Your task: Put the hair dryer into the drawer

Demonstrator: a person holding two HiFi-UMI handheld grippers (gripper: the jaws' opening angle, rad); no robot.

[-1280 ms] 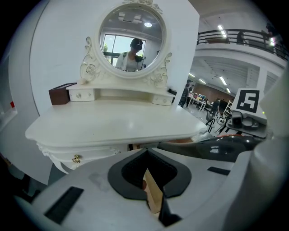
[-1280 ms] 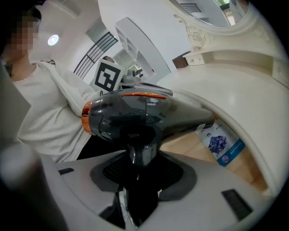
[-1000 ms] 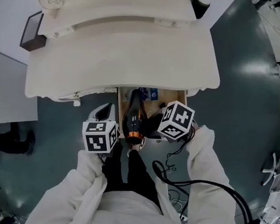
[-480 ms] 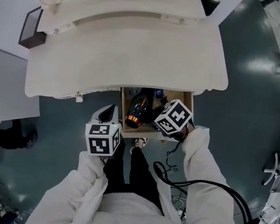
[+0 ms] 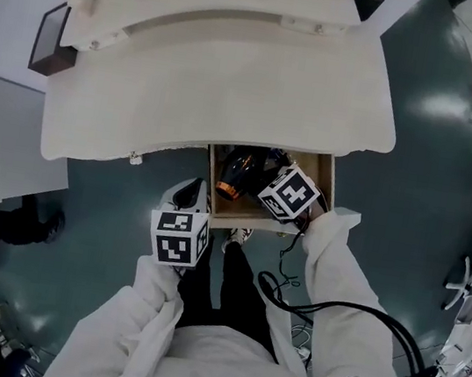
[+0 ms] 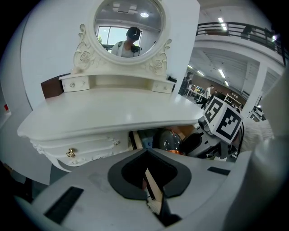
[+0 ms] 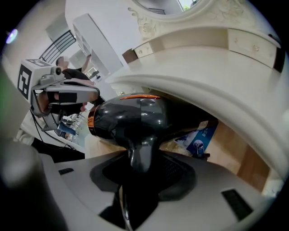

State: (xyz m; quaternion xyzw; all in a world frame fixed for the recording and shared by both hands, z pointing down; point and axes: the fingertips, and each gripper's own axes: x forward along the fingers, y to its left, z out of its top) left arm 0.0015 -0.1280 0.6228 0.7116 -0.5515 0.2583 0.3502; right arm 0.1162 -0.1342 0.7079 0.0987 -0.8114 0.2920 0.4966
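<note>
Lowered, hair dryer slants in drawer, copper end toward left tongs gripping drawer's rim; right tongs pinch its handle.

No legible text; blue packet print unreadable.

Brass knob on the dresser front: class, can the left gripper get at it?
Probably yes: the brass knob hangs exposed beside the left gripper, nothing between them, though its jaws seem closed on the open drawer's front edge and must let go first.
</note>
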